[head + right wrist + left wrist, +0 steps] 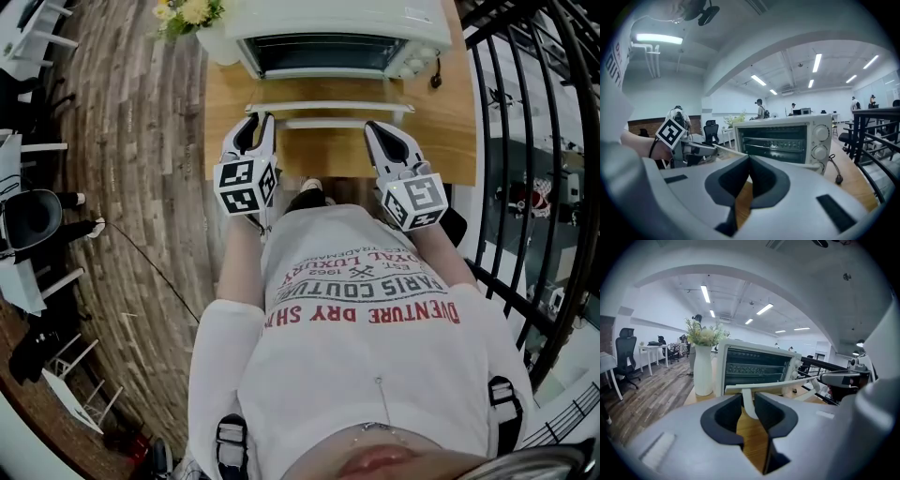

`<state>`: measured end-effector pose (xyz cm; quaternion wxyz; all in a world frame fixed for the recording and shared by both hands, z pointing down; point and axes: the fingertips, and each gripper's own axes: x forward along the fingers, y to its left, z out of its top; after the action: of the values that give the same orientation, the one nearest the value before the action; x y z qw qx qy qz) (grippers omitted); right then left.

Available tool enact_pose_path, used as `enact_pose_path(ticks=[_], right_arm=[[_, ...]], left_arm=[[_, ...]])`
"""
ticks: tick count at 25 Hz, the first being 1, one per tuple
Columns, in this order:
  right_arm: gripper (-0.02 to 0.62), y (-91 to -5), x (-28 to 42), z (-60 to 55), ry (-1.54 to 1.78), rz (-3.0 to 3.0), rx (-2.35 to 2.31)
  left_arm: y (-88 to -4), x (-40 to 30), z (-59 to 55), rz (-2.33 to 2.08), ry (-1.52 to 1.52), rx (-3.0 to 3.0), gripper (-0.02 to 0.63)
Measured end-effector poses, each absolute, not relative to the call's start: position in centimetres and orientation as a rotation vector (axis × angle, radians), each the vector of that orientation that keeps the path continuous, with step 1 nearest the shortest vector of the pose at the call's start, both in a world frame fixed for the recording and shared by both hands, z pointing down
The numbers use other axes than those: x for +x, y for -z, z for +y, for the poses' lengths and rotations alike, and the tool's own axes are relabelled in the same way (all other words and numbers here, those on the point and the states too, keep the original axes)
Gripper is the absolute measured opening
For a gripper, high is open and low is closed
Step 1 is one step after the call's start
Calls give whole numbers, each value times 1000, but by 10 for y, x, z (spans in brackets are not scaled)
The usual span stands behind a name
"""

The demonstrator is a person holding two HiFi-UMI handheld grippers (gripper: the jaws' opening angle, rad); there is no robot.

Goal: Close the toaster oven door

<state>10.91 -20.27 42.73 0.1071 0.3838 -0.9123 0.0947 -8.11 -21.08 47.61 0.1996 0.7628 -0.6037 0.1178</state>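
Observation:
The white toaster oven (pixel 328 42) stands at the back of the wooden table (pixel 441 141). Its door (pixel 328 107) lies folded down flat, with the handle (pixel 328 123) facing me. My left gripper (pixel 262 120) is at the handle's left end and my right gripper (pixel 375 127) at its right end. In the left gripper view the jaws (pixel 749 399) stand a little apart, with the handle's white post (pixel 748 404) in the narrow gap. Whether the pads touch it I cannot tell. In the right gripper view the jaws (pixel 749 158) meet at the tips, holding nothing, just before the door's edge (pixel 806 164).
A white vase (pixel 211 37) with flowers stands left of the oven. The oven's cord (pixel 436 80) trails on the table at the right. A black railing (pixel 525 141) runs close along the table's right side. Wooden floor and office chairs lie to the left.

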Motion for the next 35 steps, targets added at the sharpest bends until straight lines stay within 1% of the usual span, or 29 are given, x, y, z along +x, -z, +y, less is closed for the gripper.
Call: enact_pose_path(ticks=[14, 22, 35], right_arm=[[5, -410, 96, -227, -229, -2688, 1160], [5, -405, 102, -235, -220, -2675, 1198], [5, -400, 95, -253, -192, -2670, 1218]], left_arm=[[-438, -86, -251, -1669, -298, 2213, 101], [-423, -87, -268, -1704, -281, 2267, 101], [-405, -94, -303, -1755, -173, 2311, 101]])
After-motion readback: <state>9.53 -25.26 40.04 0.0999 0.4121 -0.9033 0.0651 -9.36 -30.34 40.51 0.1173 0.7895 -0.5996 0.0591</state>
